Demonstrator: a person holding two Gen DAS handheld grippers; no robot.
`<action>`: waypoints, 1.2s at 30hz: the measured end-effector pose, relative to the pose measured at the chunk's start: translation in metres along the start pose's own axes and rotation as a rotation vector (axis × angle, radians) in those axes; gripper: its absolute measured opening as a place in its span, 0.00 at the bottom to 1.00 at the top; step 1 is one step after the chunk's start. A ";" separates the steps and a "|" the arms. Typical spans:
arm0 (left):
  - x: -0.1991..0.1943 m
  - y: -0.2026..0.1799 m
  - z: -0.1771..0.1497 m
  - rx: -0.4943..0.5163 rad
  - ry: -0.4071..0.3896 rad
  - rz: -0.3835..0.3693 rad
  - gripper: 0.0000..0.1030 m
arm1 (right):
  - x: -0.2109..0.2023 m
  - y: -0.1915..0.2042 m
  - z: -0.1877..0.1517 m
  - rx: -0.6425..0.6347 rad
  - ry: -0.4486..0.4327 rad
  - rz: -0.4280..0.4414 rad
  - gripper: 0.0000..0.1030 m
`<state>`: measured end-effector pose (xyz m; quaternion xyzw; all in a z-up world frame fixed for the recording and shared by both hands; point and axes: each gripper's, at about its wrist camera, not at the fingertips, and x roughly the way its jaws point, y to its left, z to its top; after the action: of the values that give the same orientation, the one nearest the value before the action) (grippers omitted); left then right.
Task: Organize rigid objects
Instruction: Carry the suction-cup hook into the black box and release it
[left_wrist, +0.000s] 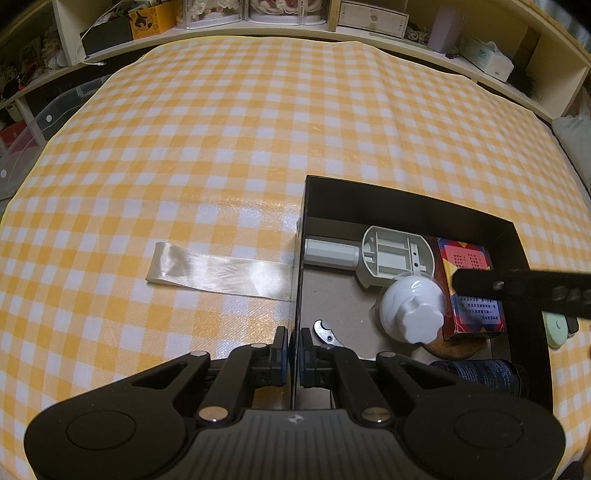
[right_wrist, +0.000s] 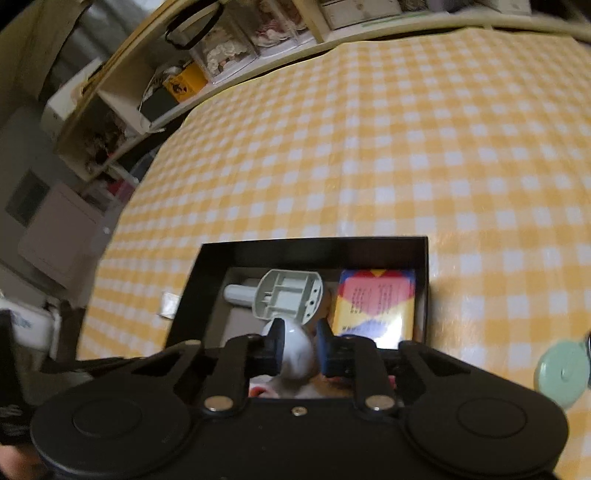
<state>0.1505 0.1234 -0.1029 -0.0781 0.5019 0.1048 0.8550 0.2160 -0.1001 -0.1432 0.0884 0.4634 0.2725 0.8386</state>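
Note:
A black cardboard box (left_wrist: 406, 201) sits on the yellow checked tablecloth. Inside lie a grey plastic holder with a handle (left_wrist: 395, 256), a white knobbed lid (left_wrist: 412, 308), a red and blue card box (left_wrist: 471, 291), a cork coaster (left_wrist: 454, 347), a small metal opener (left_wrist: 327, 334) and a dark roll (left_wrist: 480, 371). My left gripper (left_wrist: 294, 350) is shut on the box's left wall. My right gripper (right_wrist: 299, 349) hovers above the box with its jaws partly apart, the white lid (right_wrist: 295, 354) between them; the holder (right_wrist: 288, 297) and card box (right_wrist: 375, 304) lie beyond.
A pale satin ribbon (left_wrist: 218, 271) lies flat on the cloth, left of the box. A mint green round object (right_wrist: 561, 371) sits right of the box. Cluttered shelves (left_wrist: 295, 18) line the table's far edge.

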 end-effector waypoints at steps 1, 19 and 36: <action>0.000 0.000 0.000 -0.002 0.000 -0.001 0.04 | 0.005 0.001 0.000 -0.014 0.005 -0.010 0.18; 0.000 -0.002 0.001 -0.004 0.001 -0.002 0.04 | 0.020 0.011 -0.006 -0.074 0.081 0.015 0.14; 0.001 -0.003 0.001 -0.004 0.001 -0.002 0.04 | -0.003 0.017 -0.006 -0.072 0.051 0.033 0.42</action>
<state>0.1521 0.1211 -0.1033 -0.0802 0.5019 0.1051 0.8547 0.2036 -0.0883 -0.1376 0.0589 0.4731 0.3049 0.8245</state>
